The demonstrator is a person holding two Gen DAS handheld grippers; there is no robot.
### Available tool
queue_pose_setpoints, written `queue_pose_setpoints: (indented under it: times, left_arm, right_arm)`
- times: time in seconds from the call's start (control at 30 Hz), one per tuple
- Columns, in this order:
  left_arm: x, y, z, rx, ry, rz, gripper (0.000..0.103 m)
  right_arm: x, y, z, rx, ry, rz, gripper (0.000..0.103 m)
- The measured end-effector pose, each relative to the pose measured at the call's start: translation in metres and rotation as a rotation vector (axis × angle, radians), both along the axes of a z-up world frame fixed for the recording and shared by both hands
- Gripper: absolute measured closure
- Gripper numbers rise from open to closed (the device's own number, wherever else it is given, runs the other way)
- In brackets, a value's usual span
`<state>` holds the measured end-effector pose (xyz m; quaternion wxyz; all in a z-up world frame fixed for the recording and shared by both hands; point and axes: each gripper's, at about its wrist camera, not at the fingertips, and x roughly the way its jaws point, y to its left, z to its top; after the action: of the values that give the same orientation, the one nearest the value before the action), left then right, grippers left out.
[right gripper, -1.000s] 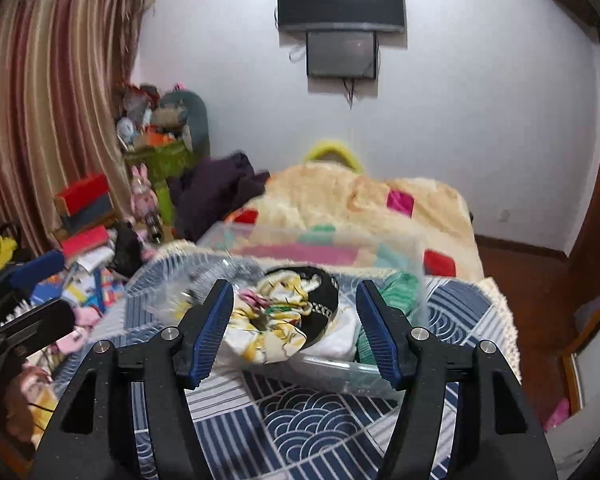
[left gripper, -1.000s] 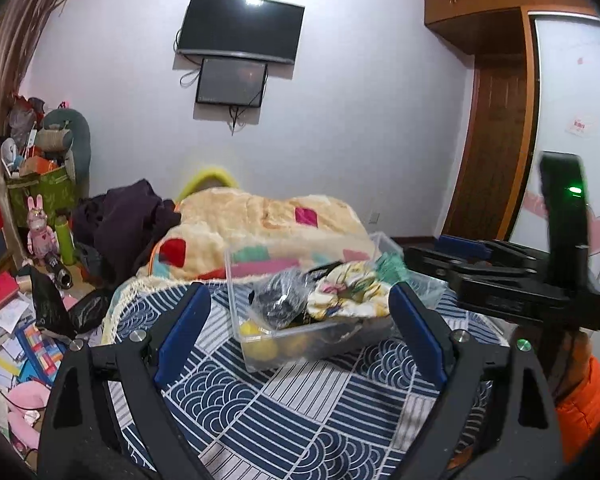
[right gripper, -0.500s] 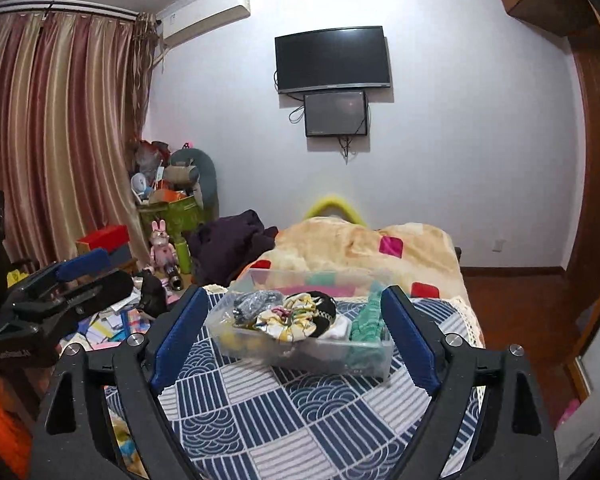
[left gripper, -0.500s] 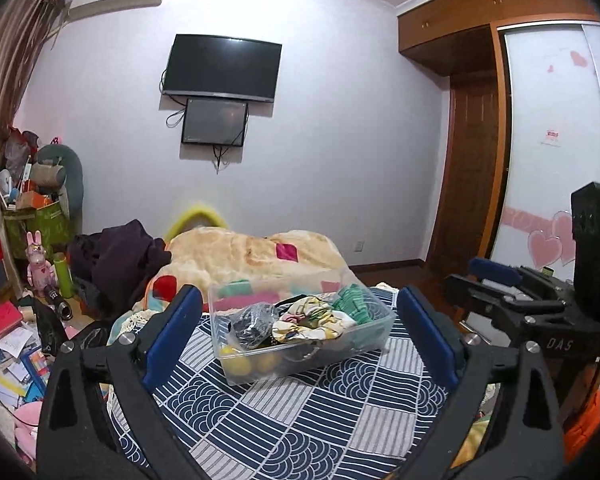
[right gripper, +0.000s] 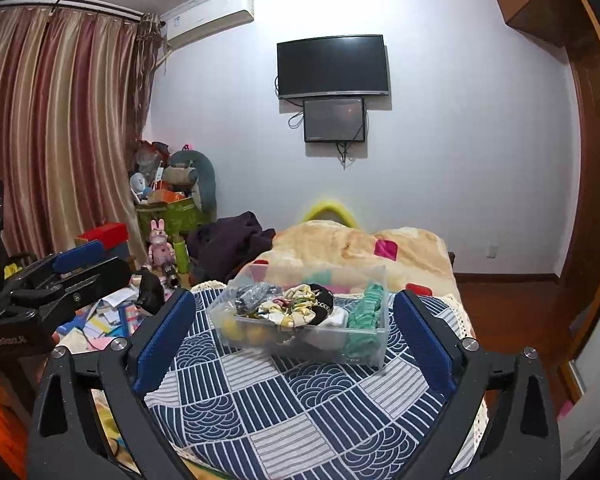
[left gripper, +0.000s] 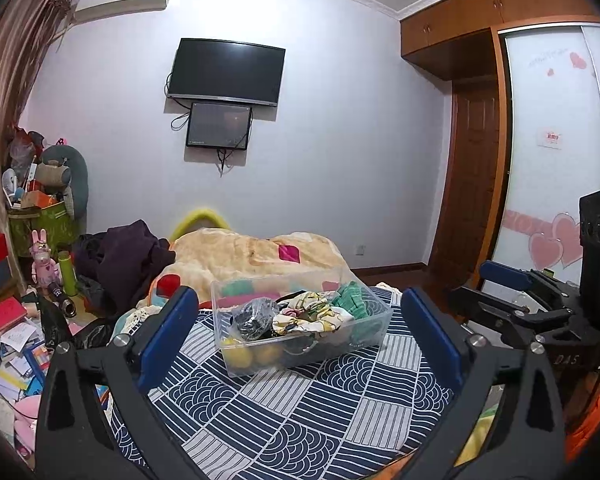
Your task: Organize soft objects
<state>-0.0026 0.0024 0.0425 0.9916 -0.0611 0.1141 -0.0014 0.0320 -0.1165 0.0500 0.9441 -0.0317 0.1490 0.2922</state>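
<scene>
At centre frame in both views, clear bin [left gripper: 300, 332] of soft things on patterned cloth [left gripper: 300, 412], straight ahead, long axis left-right. Left gripper [left gripper: 300, 344] and right gripper [right gripper: 294, 340] wide open, empty, about equally near.

The left black two-finger gripper with blue pads [left gripper: 300, 340] is held level, jaws spread wide with nothing between them. The right black two-finger gripper with blue pads [right gripper: 296, 340] matches it, equally spread and bare. Each sees the other: right at 3 o'clock, left at 9 o'clock.
</scene>
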Motion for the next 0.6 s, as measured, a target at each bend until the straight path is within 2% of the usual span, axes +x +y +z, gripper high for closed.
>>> queue_pose_setpoints:
  times: [0.6]
  left_arm:
    - [0.0059, -0.0027, -0.0056, 0.009, 0.019, -0.003, 0.000]
  right_arm:
    - [-0.0009, -0.0051, -0.0041, 0.015, 0.011, 0.007, 0.004]
